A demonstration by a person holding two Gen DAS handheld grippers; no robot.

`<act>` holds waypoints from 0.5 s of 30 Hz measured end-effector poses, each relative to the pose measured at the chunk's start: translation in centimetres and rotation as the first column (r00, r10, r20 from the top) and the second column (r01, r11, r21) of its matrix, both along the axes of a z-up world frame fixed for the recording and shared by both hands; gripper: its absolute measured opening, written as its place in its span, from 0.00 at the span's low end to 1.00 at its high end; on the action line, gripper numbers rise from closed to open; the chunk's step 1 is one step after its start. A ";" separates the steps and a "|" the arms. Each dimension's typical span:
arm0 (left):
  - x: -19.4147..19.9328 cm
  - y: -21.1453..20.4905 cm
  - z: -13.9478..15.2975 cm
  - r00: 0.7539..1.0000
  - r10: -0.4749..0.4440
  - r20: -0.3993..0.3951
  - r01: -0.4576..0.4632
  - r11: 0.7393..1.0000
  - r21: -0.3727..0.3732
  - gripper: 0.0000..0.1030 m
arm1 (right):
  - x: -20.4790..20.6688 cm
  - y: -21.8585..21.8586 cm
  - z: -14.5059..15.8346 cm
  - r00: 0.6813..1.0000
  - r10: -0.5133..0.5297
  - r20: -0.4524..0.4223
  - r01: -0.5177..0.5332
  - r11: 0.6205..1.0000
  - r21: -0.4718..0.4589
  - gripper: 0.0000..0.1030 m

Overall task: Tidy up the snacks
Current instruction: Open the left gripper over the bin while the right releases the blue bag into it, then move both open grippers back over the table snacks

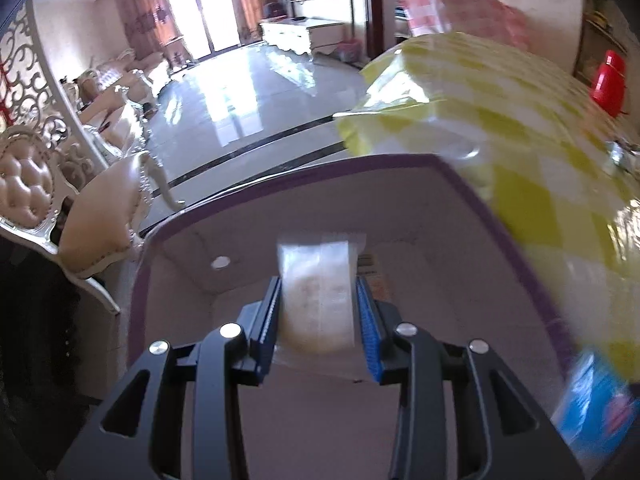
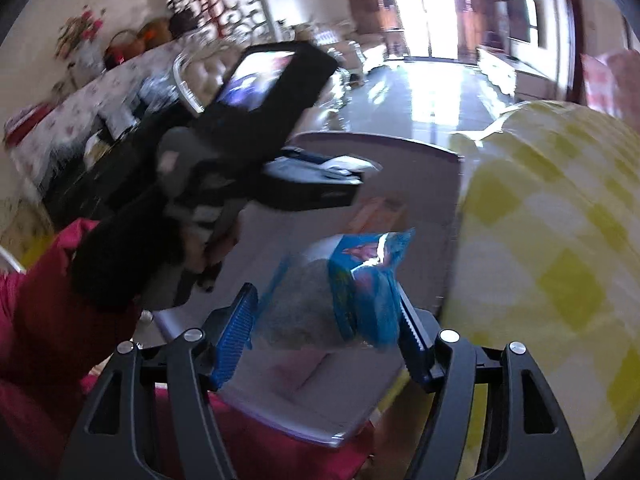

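Observation:
My left gripper points down into a white box with a purple rim and is shut on a pale snack in a clear wrapper. The right wrist view shows my right gripper shut on a blue snack packet, held over the near side of the same box. That view also shows the left gripper from the side, held by a black-gloved hand with a red sleeve. An orange packet lies in the box. The blue packet shows blurred at the lower right.
A yellow checked cloth bulges right beside the box. Padded chairs stand to the left, with glossy floor beyond. A red object and a pink checked bag are at the far right. A floral-clothed table stands at the left.

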State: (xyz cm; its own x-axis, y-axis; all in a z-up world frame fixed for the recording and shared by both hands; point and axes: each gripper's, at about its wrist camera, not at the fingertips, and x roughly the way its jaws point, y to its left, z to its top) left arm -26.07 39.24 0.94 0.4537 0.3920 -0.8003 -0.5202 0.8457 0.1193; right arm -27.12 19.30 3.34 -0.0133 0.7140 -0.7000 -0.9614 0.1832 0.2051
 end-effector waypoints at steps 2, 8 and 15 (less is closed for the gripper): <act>0.1 0.0 -0.1 0.999 0.033 -0.014 -0.033 0.999 0.019 0.60 | -0.7 0.0 0.2 1.000 0.024 -0.004 -0.024 1.000 0.015 0.77; 0.1 -0.1 0.4 0.997 0.074 0.018 -0.075 0.995 0.060 0.84 | 0.3 -1.6 1.7 1.000 -0.016 -0.009 0.017 0.998 0.065 0.80; 1.8 -1.6 0.7 0.997 0.038 0.066 -0.040 0.999 0.031 0.92 | 4.1 -3.0 1.7 0.993 -0.106 -0.045 0.110 0.989 0.101 0.84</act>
